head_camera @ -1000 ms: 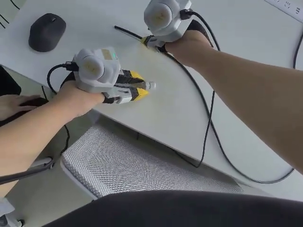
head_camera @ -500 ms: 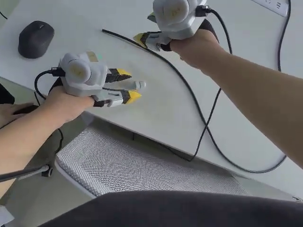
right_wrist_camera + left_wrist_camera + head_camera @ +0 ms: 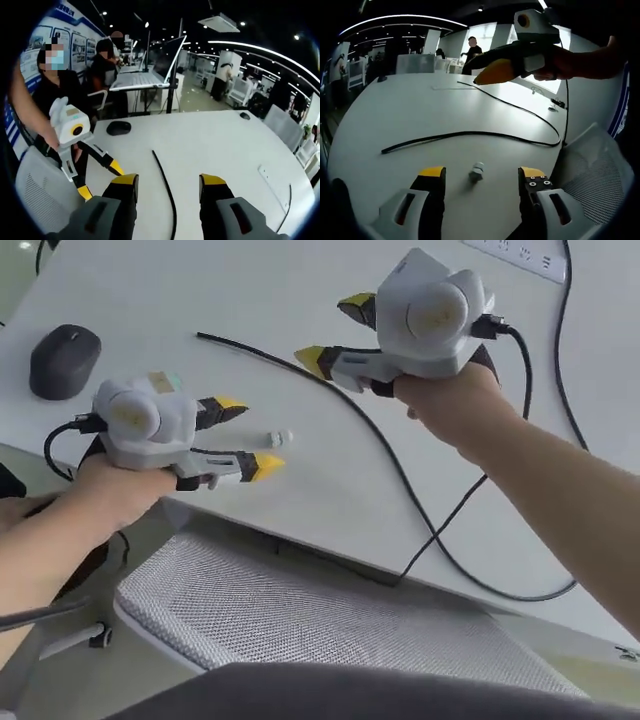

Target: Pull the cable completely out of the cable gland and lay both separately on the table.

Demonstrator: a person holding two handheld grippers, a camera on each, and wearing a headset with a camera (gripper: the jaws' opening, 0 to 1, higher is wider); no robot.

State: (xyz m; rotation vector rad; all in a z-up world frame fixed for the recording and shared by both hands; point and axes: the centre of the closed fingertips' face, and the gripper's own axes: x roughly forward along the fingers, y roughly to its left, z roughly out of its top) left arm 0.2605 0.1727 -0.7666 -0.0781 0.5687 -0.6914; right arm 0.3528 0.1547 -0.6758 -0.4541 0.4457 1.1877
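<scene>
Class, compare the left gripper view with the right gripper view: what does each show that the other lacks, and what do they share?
Left gripper view: the small cable gland lying on the table between its open jaws, touching neither. Right gripper view: the mouse and a seated person. Shared: the black cable lying free on the table; each also catches the other gripper, right gripper and left gripper, both open.

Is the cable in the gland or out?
Out. The gland lies alone on the table, and the cable lies apart from it.
</scene>
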